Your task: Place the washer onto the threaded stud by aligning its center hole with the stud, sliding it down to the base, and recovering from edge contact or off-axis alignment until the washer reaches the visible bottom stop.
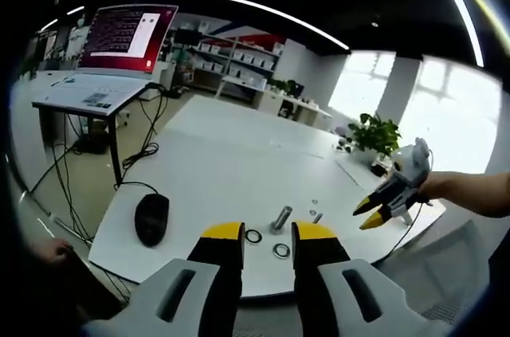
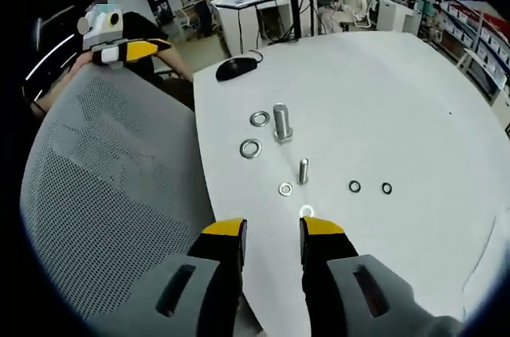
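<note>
Across the centre of both views spreads the white rectangular table, and along its near edge in the right gripper view sits the grey mesh-backed office chair. Toward the upper left of that view lies the black oval computer mouse.

In the middle of the right gripper view stands the large upright silver threaded stud, with a smaller silver stud just below it. Two large flat silver washers lie flat on the table to the left of the big stud, near it but not touching; neither is on it. A small silver washer lies beside the small stud, and two small black rings sit apart at right.

Our right gripper hovers at the bottom centre, jaws parted and empty. Our left gripper, at the bottom centre of the left gripper view, is likewise spread with nothing between its jaws.

We judge no washer is picked yet. The risks from here: a flat washer may slide across the smooth table instead of lifting, a tilted grip may make the hole catch on the thread crests, or we may pick a washer that does not match the stud.
</note>
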Tool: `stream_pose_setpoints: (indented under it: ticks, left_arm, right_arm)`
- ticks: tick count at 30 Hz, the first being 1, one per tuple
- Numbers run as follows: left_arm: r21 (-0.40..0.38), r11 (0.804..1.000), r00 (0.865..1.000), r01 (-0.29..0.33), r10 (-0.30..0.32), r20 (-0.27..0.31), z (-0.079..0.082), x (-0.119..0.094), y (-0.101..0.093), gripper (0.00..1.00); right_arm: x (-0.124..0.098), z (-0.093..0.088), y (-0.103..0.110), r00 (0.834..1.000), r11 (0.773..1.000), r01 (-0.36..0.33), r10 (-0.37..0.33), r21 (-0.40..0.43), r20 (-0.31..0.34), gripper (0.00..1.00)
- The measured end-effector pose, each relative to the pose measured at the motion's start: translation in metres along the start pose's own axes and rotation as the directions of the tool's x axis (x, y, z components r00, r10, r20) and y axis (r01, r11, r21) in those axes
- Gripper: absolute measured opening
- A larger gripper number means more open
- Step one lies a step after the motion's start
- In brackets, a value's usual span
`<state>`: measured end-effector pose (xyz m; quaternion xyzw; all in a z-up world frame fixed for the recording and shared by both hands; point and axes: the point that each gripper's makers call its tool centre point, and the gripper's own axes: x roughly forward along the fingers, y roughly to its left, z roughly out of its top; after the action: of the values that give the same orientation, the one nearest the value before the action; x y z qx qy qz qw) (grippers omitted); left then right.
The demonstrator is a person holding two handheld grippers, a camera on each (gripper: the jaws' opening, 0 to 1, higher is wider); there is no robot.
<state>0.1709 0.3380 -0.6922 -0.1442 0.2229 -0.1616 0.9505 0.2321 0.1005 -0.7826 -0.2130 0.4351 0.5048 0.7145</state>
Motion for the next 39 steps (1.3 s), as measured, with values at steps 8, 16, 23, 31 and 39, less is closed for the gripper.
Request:
stream_pose_setpoints:
  ticks: [8,16,23,31,39]
  left_arm:
    - [-0.004,1.000,1.000,-0.004,0.004,0.005,0.001,0.000,0.001,0.22]
    - [-0.017,1.000,1.000,-0.010,0.011,0.025,0.004,0.000,0.002,0.22]
    - [-0.011,1.000,1.000,-0.010,0.011,0.021,0.003,0.000,0.002,0.22]
    - [-0.009,1.000,1.000,-0.011,0.011,0.020,0.002,0.000,0.000,0.22]
    - [-0.022,1.000,1.000,-0.013,0.014,0.026,0.004,0.001,0.000,0.22]
  right_arm:
    - [0.015,-0.012,-0.017,0.995,0.999,0.006,-0.010,-0.038,-0.100,0.29]
    - [0.031,-0.020,-0.023,0.985,0.998,-0.018,0.007,-0.062,-0.173,0.29]
    - [0.043,-0.021,-0.025,0.978,0.996,-0.033,0.015,-0.083,-0.209,0.29]
    - [0.056,-0.021,-0.031,0.971,0.995,-0.042,0.020,-0.088,-0.238,0.29]
    - [0.067,-0.022,-0.036,0.963,0.994,-0.039,0.010,-0.101,-0.268,0.28]
